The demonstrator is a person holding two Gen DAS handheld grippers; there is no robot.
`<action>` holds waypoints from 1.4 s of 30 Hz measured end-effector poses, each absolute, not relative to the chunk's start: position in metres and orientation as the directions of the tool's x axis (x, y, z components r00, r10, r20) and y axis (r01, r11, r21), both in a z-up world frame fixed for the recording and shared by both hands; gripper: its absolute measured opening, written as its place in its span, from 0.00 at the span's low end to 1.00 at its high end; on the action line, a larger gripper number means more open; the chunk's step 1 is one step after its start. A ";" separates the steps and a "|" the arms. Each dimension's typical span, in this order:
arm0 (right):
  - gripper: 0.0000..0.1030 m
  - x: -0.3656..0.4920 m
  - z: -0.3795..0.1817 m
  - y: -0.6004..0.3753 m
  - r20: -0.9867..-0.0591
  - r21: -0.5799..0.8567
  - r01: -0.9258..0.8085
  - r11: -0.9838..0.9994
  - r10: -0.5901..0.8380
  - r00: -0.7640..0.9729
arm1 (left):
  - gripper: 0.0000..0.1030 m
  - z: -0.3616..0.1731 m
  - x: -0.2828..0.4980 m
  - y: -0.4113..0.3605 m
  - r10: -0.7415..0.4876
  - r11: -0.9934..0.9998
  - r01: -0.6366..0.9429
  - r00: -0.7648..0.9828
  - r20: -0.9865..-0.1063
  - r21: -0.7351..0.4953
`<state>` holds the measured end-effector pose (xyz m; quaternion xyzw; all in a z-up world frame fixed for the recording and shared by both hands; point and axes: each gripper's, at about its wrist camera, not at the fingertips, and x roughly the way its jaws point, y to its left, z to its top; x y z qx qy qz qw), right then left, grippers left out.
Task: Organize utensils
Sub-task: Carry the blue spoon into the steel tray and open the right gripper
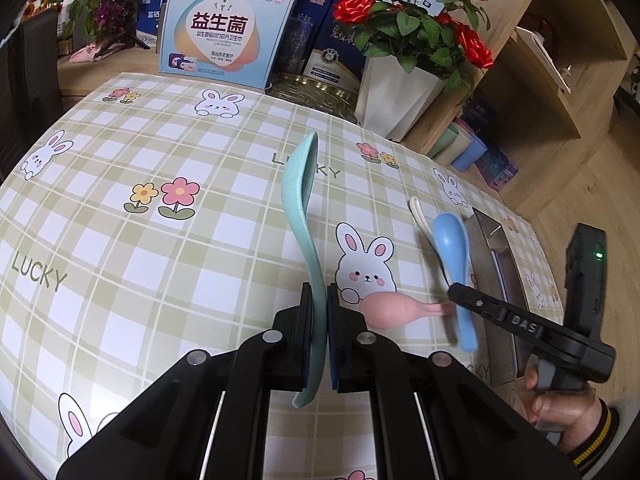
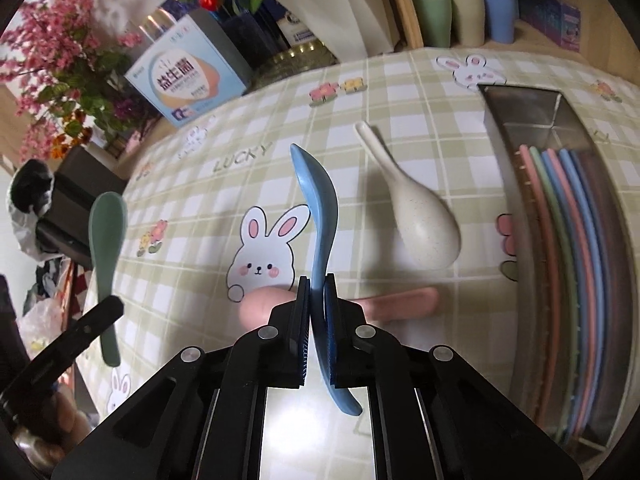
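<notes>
My left gripper (image 1: pixel 319 300) is shut on a green spoon (image 1: pixel 301 208) by its handle and holds it above the table, bowl pointing away. My right gripper (image 2: pixel 317 292) is shut on a blue spoon (image 2: pixel 318 200) in the same way; it also shows in the left wrist view (image 1: pixel 454 256). The green spoon shows at the left of the right wrist view (image 2: pixel 105 248). A pink spoon (image 2: pixel 400 302) lies on the tablecloth under the right gripper. A cream spoon (image 2: pixel 416 216) lies bowl down to its right. A steel tray (image 2: pixel 520 108) at the right holds several coloured chopsticks (image 2: pixel 568 240).
At the table's far edge stand a light blue box (image 1: pixel 228 28), a gold tin (image 1: pixel 312 92) and a white pot of red roses (image 1: pixel 396 92). Coloured cups (image 2: pixel 460 16) stand behind the tray. A wooden shelf (image 1: pixel 560 80) is at the right.
</notes>
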<state>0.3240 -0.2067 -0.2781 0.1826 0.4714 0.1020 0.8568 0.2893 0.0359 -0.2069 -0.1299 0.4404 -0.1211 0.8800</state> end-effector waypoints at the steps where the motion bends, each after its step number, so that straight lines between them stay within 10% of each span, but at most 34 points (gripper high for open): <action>1: 0.06 0.321 -0.275 -0.208 -0.766 0.409 -0.005 0.913 0.346 0.542 | 0.06 -0.206 0.288 0.034 -0.327 0.938 0.102 0.583 -0.744 -0.332; 42: 0.08 0.370 -0.299 -0.356 -0.896 0.166 0.321 0.932 0.006 0.443 | 0.06 -0.200 0.286 0.001 -0.359 0.931 0.152 0.559 -0.747 -0.333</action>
